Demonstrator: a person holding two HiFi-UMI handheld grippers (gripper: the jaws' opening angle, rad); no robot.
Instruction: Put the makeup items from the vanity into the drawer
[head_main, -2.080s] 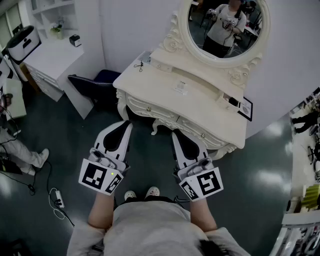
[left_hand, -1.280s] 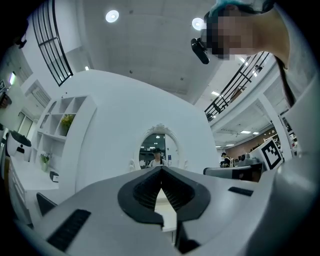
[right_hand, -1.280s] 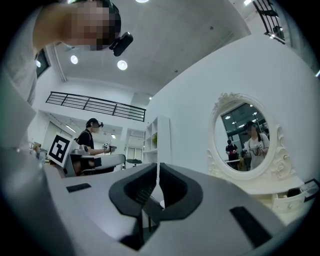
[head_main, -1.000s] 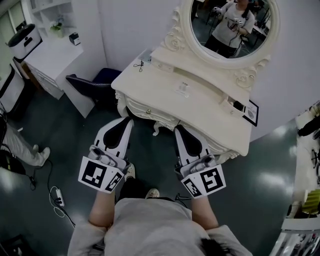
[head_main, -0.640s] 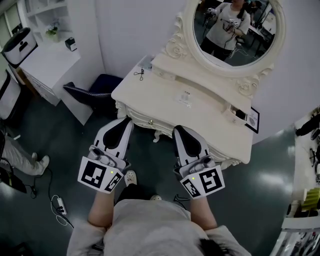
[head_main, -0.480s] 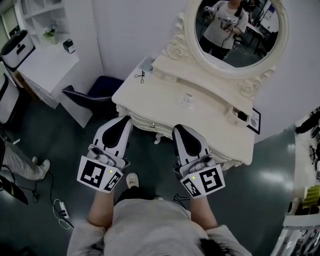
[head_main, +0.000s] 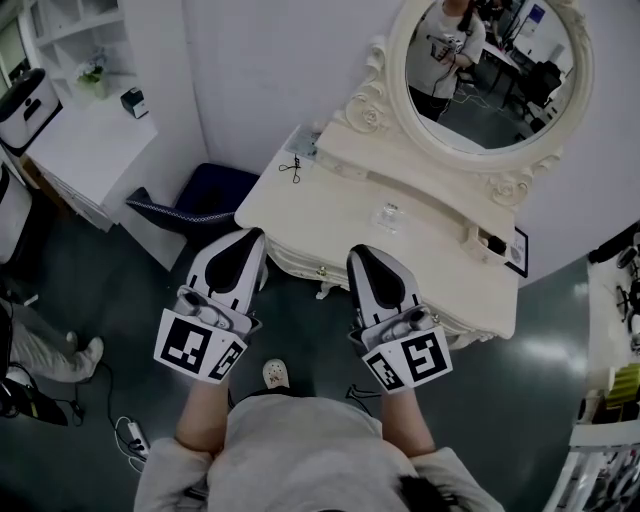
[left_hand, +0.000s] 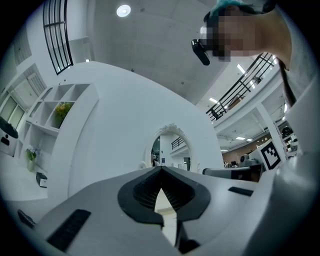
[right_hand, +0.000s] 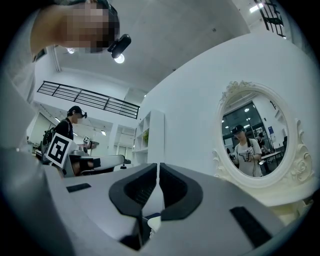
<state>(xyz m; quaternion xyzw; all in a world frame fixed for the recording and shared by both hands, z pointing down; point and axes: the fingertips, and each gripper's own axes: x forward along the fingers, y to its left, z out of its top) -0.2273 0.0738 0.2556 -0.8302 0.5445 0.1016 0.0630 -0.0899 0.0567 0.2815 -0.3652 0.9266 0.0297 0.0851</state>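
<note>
white wall, big oval mirror and a curly cream vanity pushed up against it, and that's about all that's in this corner, plus a dark blue chair tucked in at the vanity's left end. the person stands right in front with the left gripper and right gripper held side by side near the front edge. both have their jaws pressed together with nothing in them.

the makeup stuff is up on the tabletop, well apart from either gripper. there's a small clear item about mid-top and something dark over by the right end – too small for me to say what either one is. the drawer in the front looks closed, with a tiny knob.

my guess at where it could go sideways:
- that knob is small and rounded, so a pinch that's off-centre probably just slips off
- the clear item looks light – come in with the jaws not spread enough and you'd likely shove it across the top or tip it instead of picking it up
- the drawer opens toward the person's legs, so pulling it out while standing this close could bump it short
</note>
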